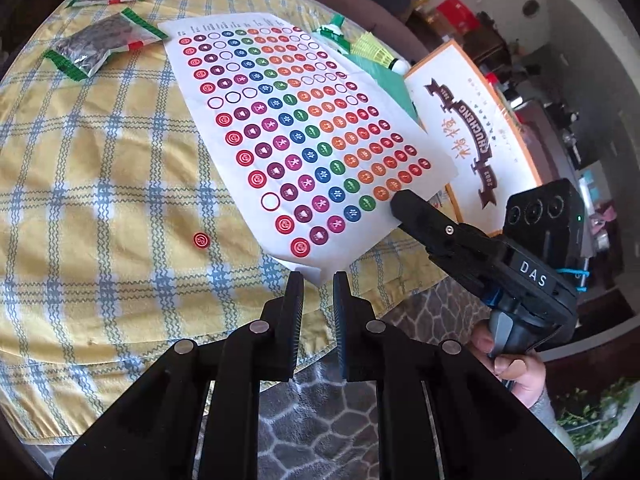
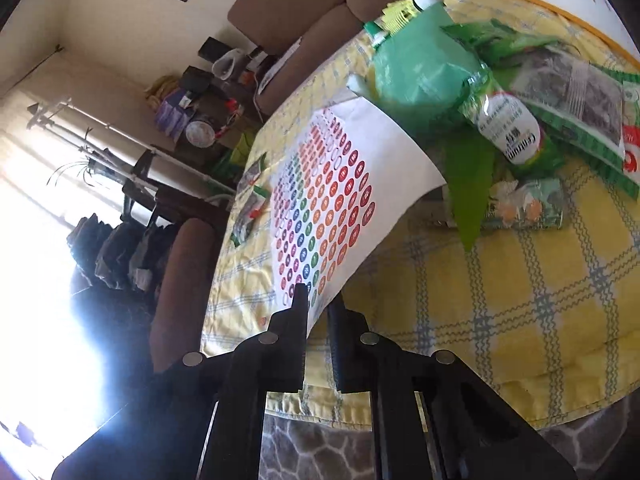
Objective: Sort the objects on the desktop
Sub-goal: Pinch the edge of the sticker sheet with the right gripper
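Yellow checked cloth is seen spread over the surface, with a sofa and a bright window behind it in the right wrist view; on the cloth a white sticker sheet covered in rows of coloured round stickers is laid, its near corner reaching the cloth's front edge; that corner is pinched by the left claw, whose jaws are drawn narrow on the paper; the sheet's right edge is gripped by the right claw, likewise nearly closed, and the paper is lifted and curled there; one loose red sticker is left on the cloth just left of the sheet; two dark seed packets are placed farther back on the left; green bags and more packets are heaped beyond the sheet's right side; a printed board is set beside them.
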